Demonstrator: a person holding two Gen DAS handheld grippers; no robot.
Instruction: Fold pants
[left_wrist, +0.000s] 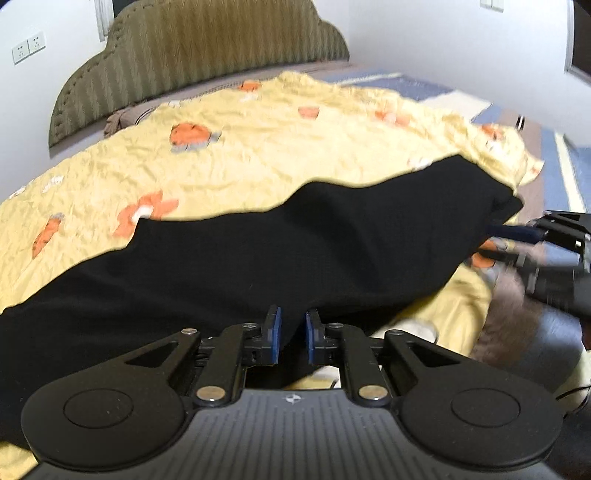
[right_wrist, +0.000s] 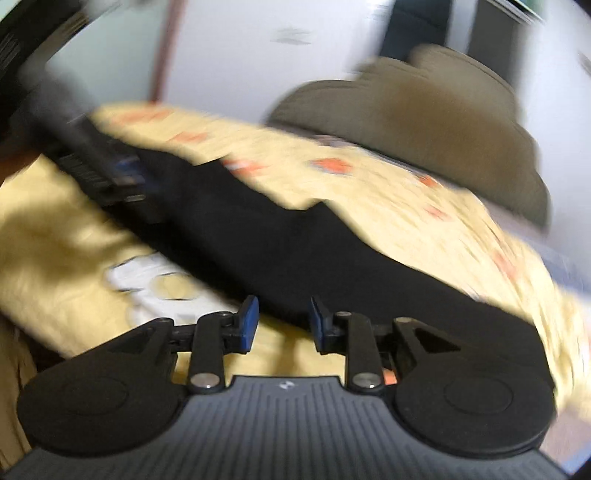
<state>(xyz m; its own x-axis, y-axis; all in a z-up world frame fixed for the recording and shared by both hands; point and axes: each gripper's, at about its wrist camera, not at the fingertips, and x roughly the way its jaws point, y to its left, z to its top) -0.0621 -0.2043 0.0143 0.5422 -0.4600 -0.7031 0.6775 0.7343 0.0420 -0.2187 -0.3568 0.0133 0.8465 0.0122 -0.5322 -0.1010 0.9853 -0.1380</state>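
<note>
Black pants lie in a long band across a yellow flowered bedspread. My left gripper is at the near edge of the pants, its blue pads close together with black cloth between them. In the blurred right wrist view the pants run from upper left to lower right. My right gripper is open at their near edge, with nothing between the pads. The right gripper also shows at the right edge of the left wrist view, by the end of the pants. The left gripper shows in the right wrist view.
A padded olive headboard stands at the back against a white wall. A blue and cream striped sheet shows beyond the bedspread. A brown furry thing lies at the right, near the right gripper.
</note>
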